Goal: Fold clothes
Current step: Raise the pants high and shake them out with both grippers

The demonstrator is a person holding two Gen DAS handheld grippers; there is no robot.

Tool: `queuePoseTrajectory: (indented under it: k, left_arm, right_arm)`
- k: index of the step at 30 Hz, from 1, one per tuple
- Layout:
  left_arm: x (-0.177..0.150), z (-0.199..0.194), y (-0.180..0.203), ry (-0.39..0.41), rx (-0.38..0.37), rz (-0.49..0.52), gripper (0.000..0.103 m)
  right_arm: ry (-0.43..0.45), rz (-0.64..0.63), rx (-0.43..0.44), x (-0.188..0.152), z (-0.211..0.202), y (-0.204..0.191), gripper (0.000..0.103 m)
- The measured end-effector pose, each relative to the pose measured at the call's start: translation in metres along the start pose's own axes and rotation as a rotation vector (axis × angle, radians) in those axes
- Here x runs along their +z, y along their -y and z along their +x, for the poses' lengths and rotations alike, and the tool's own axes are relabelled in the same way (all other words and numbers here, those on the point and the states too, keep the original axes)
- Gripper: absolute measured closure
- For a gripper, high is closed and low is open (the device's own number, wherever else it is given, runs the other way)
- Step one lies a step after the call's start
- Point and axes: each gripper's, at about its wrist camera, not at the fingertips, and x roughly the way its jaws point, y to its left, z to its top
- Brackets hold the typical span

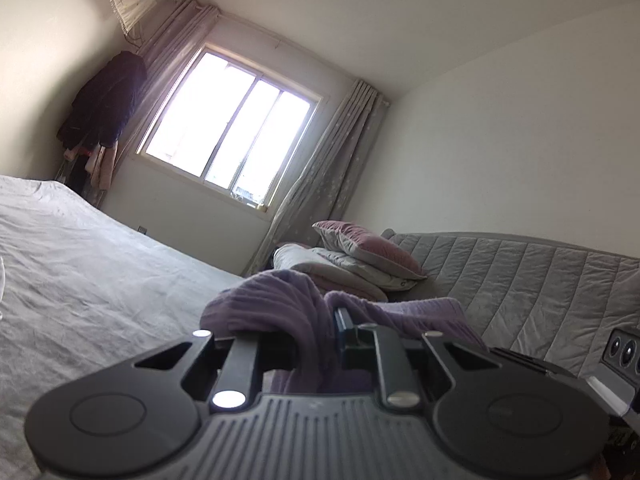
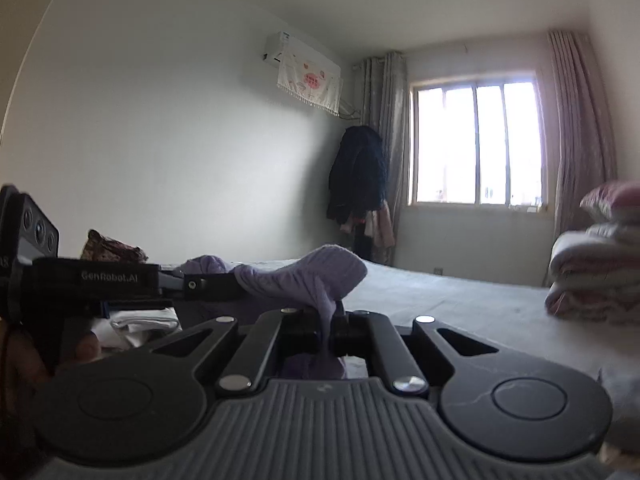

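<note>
Both grippers, left (image 1: pixel 316 332) & right (image 2: pixel 329 322), clamped tight on purple knit (image 2: pixel 320 276).

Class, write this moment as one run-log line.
stage: lifting | left gripper: shut on purple garment | right gripper: shut on purple garment | garment: bunched, held above bed

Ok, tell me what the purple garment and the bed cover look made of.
Purple garment: soft ribbed knit, matte, judging by its fine parallel ridges and limp drape; the fibre can't be told. Bed cover: thin woven grey cloth, matte, with fine creases, possibly cotton.
</note>
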Motion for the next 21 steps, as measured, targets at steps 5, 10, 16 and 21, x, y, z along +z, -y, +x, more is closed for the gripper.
queuePoseTrajectory:
  k: [5,10,16,21]
  left_arm:
    - [0.036,-0.016,0.026,0.109,-0.045,0.041,0.086]
    - [0.074,-0.034,0.054,0.224,-0.090,0.086,0.086]
    - [0.134,-0.068,0.091,0.378,-0.128,0.158,0.090]
    - [0.155,-0.074,0.114,0.384,-0.144,0.180,0.090]
  right_arm:
    - [0.145,-0.239,-0.127,0.034,-0.011,-0.026,0.097]
    - [0.286,-0.388,-0.262,0.073,-0.031,-0.036,0.098]
    - [0.439,-0.454,-0.365,0.128,-0.062,-0.033,0.098]
    - [0.503,-0.434,-0.376,0.163,-0.088,-0.025,0.097]
